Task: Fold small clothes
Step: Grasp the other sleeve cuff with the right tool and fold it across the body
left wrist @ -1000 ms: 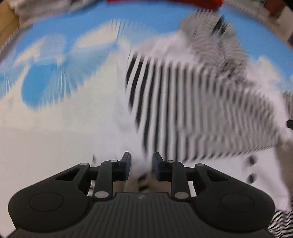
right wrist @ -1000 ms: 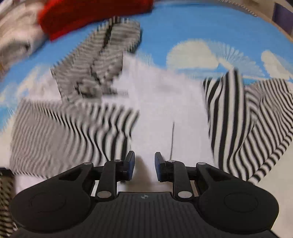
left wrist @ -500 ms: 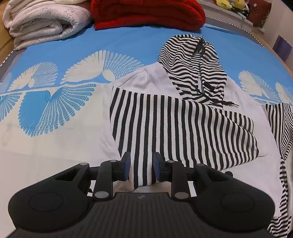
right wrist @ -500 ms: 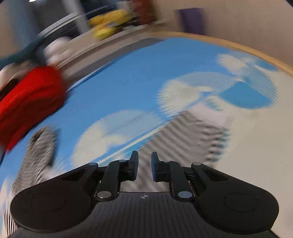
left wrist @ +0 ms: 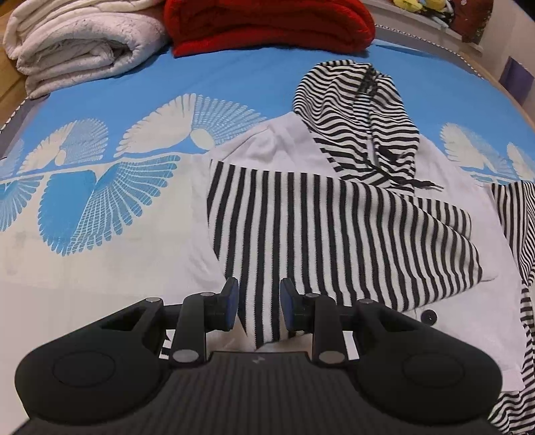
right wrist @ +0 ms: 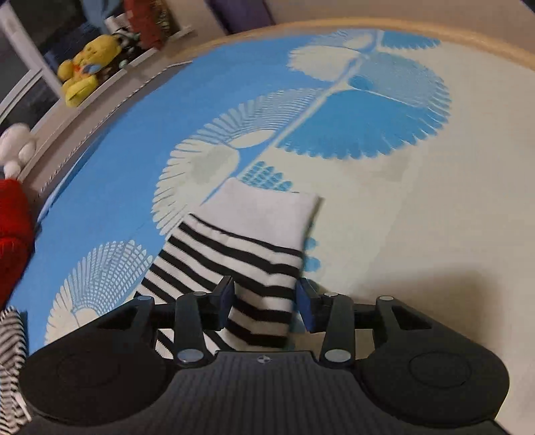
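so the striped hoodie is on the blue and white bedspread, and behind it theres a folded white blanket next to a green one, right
Not quite. The blanket beside the folded white blanket is red, not green, as the left wrist view shows. The rest holds: the striped hoodie lies on the blue and white bedspread.

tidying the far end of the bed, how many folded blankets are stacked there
2: a white blanket at the far left corner of the bed, and a red blanket beside it, to its right. Others could lie out of view.
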Tool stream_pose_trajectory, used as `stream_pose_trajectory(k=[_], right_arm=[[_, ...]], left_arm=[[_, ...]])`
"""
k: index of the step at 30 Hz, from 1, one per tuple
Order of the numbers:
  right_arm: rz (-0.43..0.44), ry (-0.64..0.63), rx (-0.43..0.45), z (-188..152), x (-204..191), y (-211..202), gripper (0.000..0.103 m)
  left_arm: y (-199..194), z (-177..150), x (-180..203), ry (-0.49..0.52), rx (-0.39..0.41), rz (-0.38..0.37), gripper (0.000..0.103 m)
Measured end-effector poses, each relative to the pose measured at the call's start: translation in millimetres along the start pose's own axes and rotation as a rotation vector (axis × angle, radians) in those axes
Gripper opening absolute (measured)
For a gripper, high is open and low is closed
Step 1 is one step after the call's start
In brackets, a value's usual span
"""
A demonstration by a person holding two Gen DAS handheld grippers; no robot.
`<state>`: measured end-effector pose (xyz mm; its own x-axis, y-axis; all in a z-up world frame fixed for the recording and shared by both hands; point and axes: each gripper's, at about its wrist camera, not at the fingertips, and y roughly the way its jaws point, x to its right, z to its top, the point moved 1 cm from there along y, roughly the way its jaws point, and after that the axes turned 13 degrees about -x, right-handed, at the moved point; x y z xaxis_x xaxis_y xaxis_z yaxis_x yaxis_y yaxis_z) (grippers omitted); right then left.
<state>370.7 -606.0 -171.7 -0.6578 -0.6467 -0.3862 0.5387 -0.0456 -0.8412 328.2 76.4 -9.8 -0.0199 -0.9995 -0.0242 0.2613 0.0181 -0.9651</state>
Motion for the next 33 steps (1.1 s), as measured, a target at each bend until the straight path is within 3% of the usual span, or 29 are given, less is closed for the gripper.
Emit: stream_pose_trajectory(k=[1,2,4,12,15,18,21,25,30,33], right_arm=[[-0.001,-0.013,0.005,-1.1,-2.0,-1.8,0.028],[0.000,-0.022,0.007,-0.2,-5.4,-1.5,0.003],[0.015,-0.006,0.010,1.5,-7.1,-5.1,0.003],[-0.081,0.208,0.283,5.4,-21.6,-90.9,0.003],[-0.067,0.221,0.346,-3.5,-33.5,-119.0,0.003],[-0.058,0.158,0.390,-13.6,-50.7,-135.6,0.003],[-0.025,0.050,0.438,-29.5,-86.0,-152.4,0.003],[0.095,-0.244,0.508,-85.2,-171.2,-183.7,0.003],[0.330,-0.603,0.463,-212.3,-282.5,-218.1,0.003],[0.460,-0.804,0.349,-293.7,-328.2,-218.3,0.005]], left_arm=[[-0.1,1.4,-1.1,-0.006,0.001,-0.001,0.030],[-0.7,2.2,-1.7,-0.008,0.004,-0.003,0.030],[-1.8,4.3,-2.2,-0.012,0.008,-0.008,0.030],[-12.6,8.0,-5.7,-0.034,0.033,-0.033,0.030],[-17.2,7.1,-9.3,-0.039,0.041,-0.044,0.030],[-21.5,5.6,-14.1,-0.048,0.047,-0.052,0.030],[-27.4,2.6,-22.9,-0.065,0.057,-0.058,0.030],[-33.1,1.2,-43.0,-0.115,0.065,-0.061,0.030],[-39.7,2.2,-71.6,-0.197,0.077,-0.063,0.030],[-43.1,3.1,-83.6,-0.239,0.080,-0.077,0.030]])
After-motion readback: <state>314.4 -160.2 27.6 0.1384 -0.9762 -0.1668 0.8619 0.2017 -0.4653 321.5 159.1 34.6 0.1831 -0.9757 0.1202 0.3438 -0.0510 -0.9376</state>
